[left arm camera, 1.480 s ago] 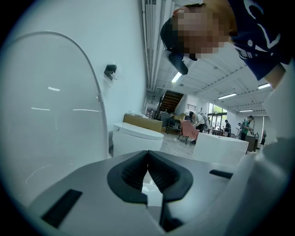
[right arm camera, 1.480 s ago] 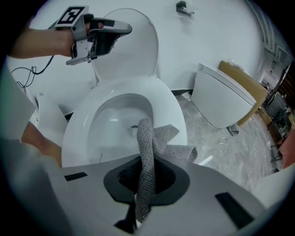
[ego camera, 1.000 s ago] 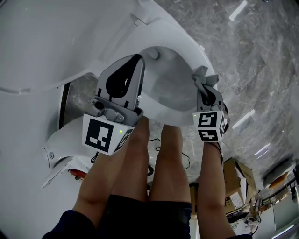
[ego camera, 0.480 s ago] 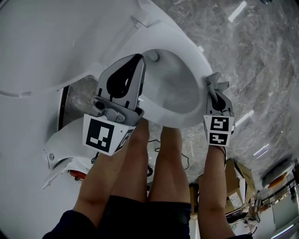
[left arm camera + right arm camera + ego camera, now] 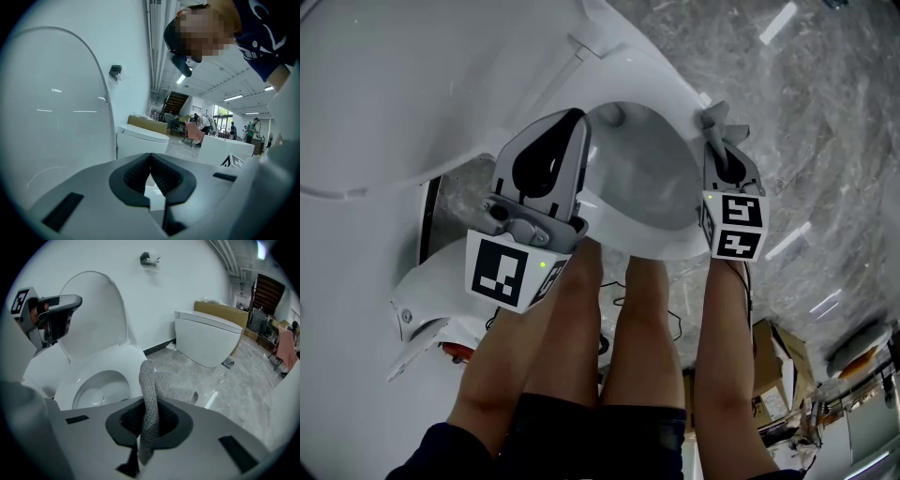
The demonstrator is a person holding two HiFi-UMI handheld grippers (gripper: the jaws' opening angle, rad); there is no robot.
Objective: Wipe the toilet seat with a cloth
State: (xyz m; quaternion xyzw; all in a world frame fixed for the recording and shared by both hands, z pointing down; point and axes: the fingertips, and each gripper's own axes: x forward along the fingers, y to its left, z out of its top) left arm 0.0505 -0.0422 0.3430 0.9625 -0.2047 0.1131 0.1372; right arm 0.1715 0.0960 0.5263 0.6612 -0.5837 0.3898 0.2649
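The right gripper is clamped on the grey cloth, apparently at the rim of the toilet seat. The left gripper is closed on nothing. Wiping looks barely started, with most of the seat left.

Each gripper is a pale grey shell with black ribbed pads set in a dark hollow. The left gripper carries a cube of black-and-white square markers, with a small green light at its edge — the right gripper has a like cube. The person wears dark navy shorts and a navy top with white print.
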